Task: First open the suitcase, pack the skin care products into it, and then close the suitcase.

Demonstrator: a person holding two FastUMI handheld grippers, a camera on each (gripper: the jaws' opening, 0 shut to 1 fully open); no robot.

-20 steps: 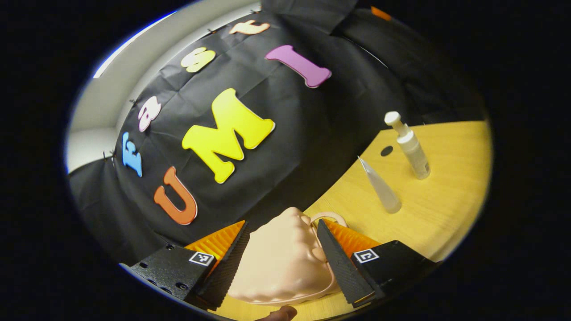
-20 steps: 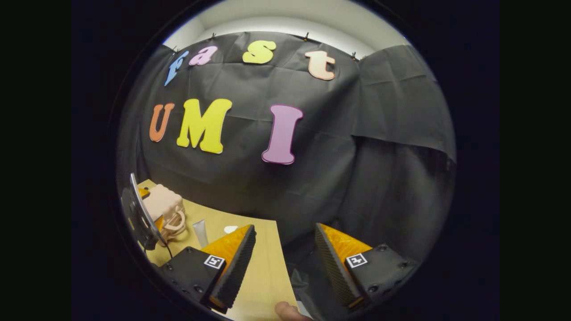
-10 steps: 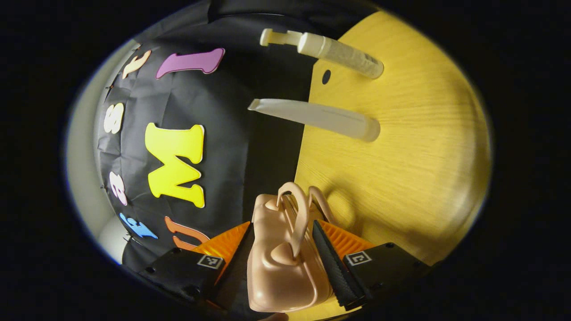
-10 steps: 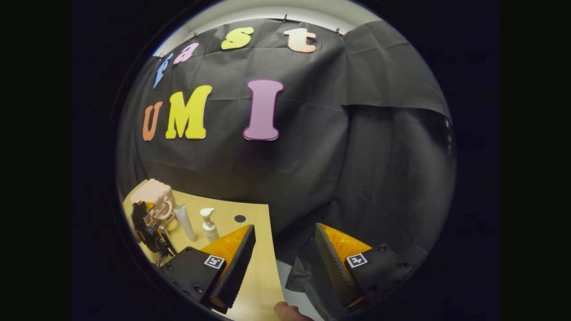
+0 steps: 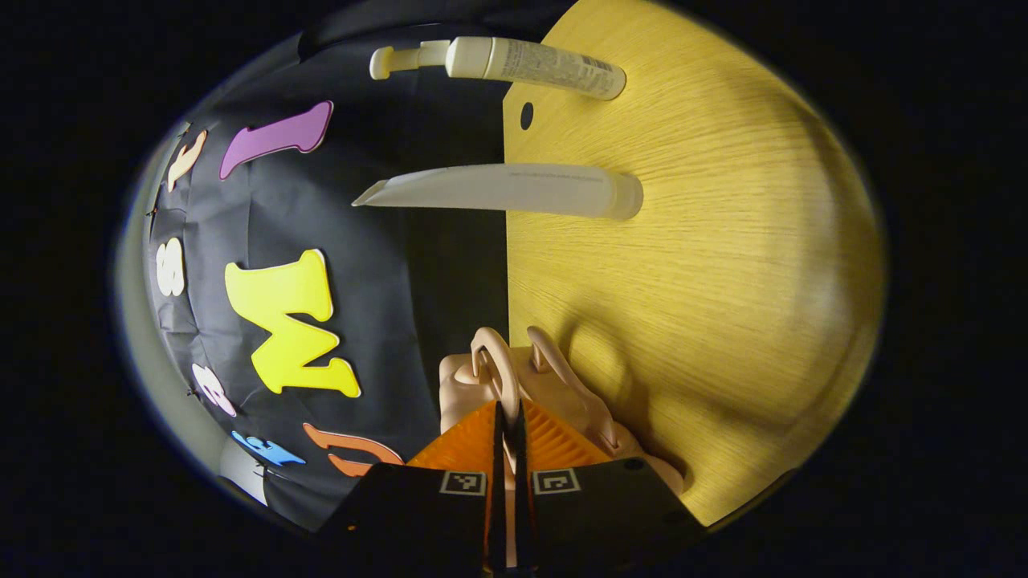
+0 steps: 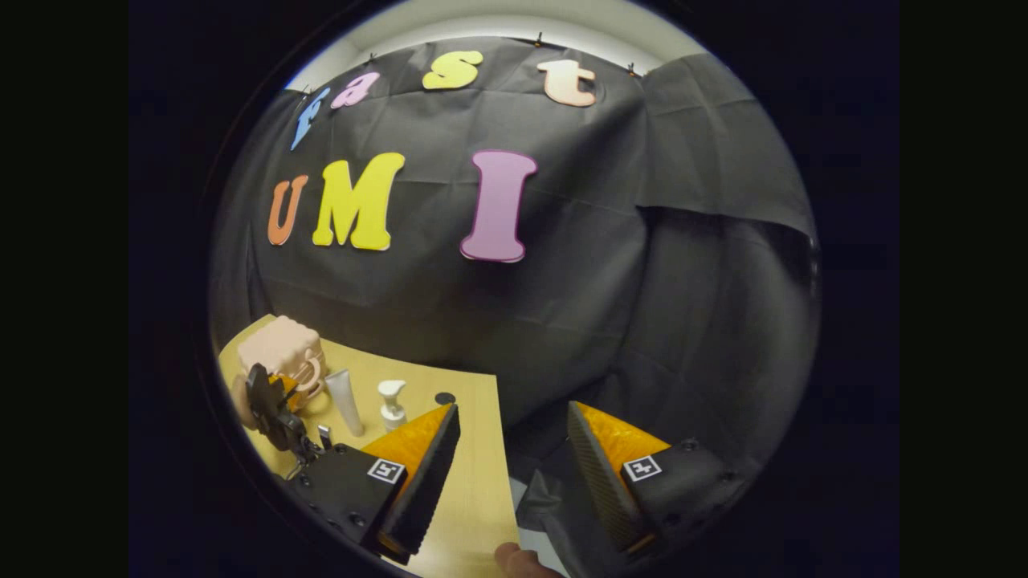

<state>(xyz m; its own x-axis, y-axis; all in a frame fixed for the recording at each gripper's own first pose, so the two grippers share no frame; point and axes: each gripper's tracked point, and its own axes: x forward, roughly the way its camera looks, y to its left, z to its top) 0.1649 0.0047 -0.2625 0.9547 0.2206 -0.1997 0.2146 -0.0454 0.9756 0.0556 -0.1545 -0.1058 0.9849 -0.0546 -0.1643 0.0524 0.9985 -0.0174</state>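
On the wooden table (image 5: 723, 265) the left gripper (image 5: 507, 417), at 6 o'clock, is closed on one handle (image 5: 494, 361) of the small suitcase (image 5: 554, 401), while the right gripper (image 6: 510, 449) waits wide open and empty; the thin handle may slip out, or the light case tip toward the tube (image 5: 514, 189) at 12 o'clock.

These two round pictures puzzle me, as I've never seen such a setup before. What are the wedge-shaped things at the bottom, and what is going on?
No robot here: a person holds a two-finger gripper in each hand, and a fisheye camera rides on each. The wedges are each gripper's own fingers. In the left gripper view, tipped sideways, the left gripper is shut on a handle of a small pink suitcase. On the wooden table stand a squeeze tube and a pump bottle, the skin care products. In the right gripper view, the right gripper is open and holds nothing, off the table's near corner; farther left you see the same suitcase, tube and bottle.
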